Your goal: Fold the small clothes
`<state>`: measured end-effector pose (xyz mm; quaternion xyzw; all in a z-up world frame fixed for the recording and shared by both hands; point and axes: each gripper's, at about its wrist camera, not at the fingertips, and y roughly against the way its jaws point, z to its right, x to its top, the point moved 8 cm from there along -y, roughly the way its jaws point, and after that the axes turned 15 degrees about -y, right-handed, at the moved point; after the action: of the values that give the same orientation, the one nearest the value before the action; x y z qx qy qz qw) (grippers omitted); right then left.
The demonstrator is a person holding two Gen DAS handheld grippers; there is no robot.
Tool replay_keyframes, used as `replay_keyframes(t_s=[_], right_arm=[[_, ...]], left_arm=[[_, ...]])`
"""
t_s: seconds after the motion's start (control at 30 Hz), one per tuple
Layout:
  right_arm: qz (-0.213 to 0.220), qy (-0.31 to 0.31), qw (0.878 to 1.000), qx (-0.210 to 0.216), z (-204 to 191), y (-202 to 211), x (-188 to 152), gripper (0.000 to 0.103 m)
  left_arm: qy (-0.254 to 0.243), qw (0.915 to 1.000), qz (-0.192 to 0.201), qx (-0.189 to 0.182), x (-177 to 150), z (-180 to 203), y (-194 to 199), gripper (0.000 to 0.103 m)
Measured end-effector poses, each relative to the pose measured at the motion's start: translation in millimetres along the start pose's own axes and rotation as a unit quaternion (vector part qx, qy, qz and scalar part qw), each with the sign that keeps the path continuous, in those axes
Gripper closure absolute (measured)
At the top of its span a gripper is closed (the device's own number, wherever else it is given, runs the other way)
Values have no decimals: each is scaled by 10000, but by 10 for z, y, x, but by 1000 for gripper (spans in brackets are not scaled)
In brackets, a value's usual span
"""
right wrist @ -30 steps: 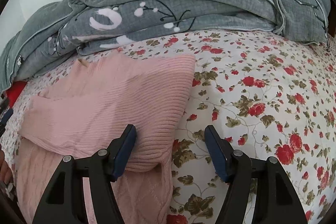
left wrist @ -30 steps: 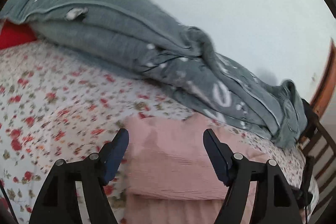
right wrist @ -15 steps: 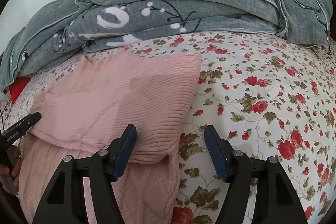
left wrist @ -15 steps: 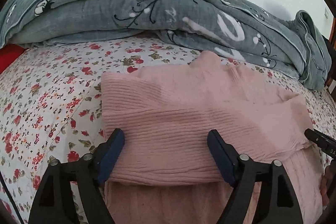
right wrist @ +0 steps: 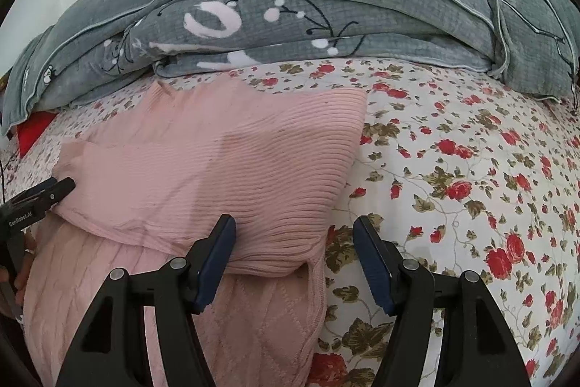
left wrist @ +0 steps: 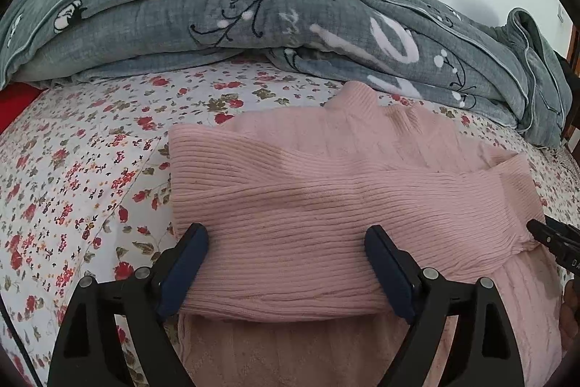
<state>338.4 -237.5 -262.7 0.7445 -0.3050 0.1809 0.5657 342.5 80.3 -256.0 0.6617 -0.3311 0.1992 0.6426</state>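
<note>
Pink sweater [left wrist: 326, 205] lying folded on the floral bed [left wrist: 72, 169]. Left hand-held gripper [left wrist: 286, 263] just widened, jaws apart, pressing nothing. Right hand-held gripper [right wrist: 293, 256] likewise parted, empty.

Left hand-held gripper [left wrist: 286, 263] just widened; right hand-held gripper [right wrist: 294, 252] agape

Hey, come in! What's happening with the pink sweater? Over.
Left gripper open, jaws just widened, nothing pinched. Right gripper open. Pink ribbed knit sweater part-folded on flowery bedsheet. Grey patterned quilt behind, clear of it.
</note>
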Motion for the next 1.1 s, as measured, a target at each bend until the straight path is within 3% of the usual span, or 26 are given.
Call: replay_keyframes(t_s=[0.47, 0.7, 1.1], right_arm=[[12, -11, 10000, 24, -10, 9, -2, 37], [23, -31, 10000, 37, -11, 12, 3, 37], [392, -221, 9985, 323, 31, 308, 58, 37]], left_arm=[[37, 10000, 37, -44, 4, 2, 9, 15], [158, 9995, 238, -119, 12, -30, 86, 17], [773, 9944, 647, -327, -105, -201, 342, 17]])
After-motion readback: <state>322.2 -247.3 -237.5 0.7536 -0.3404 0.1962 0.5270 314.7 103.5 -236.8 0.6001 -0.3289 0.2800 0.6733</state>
